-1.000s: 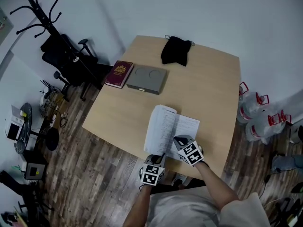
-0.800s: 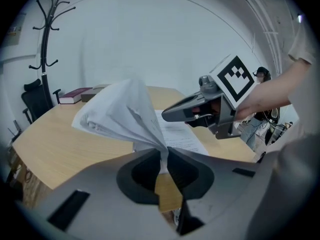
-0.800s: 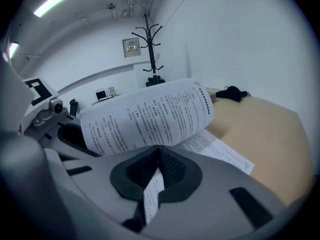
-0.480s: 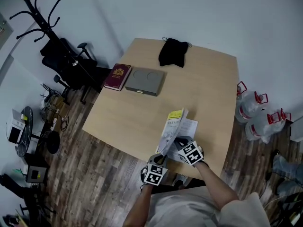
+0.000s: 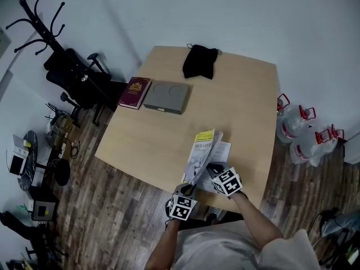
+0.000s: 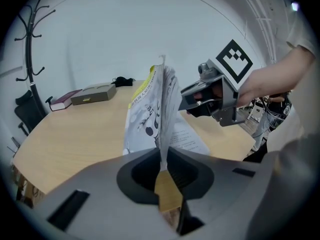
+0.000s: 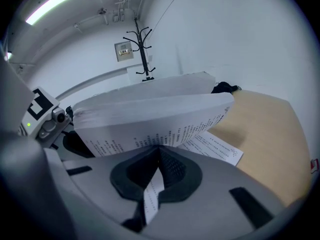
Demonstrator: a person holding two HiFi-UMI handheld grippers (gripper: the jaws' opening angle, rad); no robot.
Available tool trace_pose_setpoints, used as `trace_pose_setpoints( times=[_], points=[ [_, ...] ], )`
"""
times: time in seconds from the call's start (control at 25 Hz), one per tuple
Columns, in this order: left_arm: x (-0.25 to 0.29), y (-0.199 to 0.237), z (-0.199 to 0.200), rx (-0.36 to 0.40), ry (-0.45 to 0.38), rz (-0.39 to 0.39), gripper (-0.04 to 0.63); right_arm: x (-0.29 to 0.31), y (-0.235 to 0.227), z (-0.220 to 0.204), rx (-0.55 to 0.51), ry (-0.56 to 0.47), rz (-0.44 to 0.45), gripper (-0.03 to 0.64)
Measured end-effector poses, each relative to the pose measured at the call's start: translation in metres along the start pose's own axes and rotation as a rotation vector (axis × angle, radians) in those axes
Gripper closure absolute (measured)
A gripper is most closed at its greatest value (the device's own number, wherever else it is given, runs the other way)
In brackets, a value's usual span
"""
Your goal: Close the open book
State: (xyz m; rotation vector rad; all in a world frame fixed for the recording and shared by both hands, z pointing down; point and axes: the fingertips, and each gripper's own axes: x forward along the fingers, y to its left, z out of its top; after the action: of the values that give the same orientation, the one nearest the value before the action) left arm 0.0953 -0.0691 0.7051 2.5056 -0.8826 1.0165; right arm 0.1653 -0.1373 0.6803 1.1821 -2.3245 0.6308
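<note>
The open book [image 5: 206,151] is found near the surface's [image 5: 146,134] 5 o'clock edge, its left half raised almost upright over the flat right pages. The left gripper's [image 5: 189,186] jaws are clamped on the raised half's near edge. The right gripper's [image 5: 213,168] jaws are closed on a printed leaf. A maroon book [image 5: 134,92] and a grey box [image 5: 166,96] lie at 10 o'clock.

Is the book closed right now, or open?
Partly open. The book has its left half raised almost upright, pinched in the left hand-held gripper, while a right-hand page lies flat on the table.
</note>
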Motion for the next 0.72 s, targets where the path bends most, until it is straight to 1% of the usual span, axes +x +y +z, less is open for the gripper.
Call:
trace_pose_setpoints(
  times=[0.24, 0.36, 0.56, 0.72],
  points=[
    [0.001, -0.003, -0.003, 0.019, 0.016, 0.014, 0.532, -0.003, -0.005, -0.014, 0.02, 0.024, -0.015, 0.609],
    [0.001, -0.003, -0.007, 0.025, 0.027, 0.014, 0.517, -0.004, -0.008, -0.024, 0.026, 0.043, -0.024, 0.609],
    [0.002, -0.009, -0.013, 0.065, 0.047, 0.014, 0.48, -0.008, -0.012, -0.045, 0.036, 0.075, -0.036, 0.609],
    [0.0, -0.011, -0.022, 0.065, 0.062, 0.01, 0.466, -0.01, -0.008, -0.058, 0.04, 0.098, -0.033, 0.609]
  ],
)
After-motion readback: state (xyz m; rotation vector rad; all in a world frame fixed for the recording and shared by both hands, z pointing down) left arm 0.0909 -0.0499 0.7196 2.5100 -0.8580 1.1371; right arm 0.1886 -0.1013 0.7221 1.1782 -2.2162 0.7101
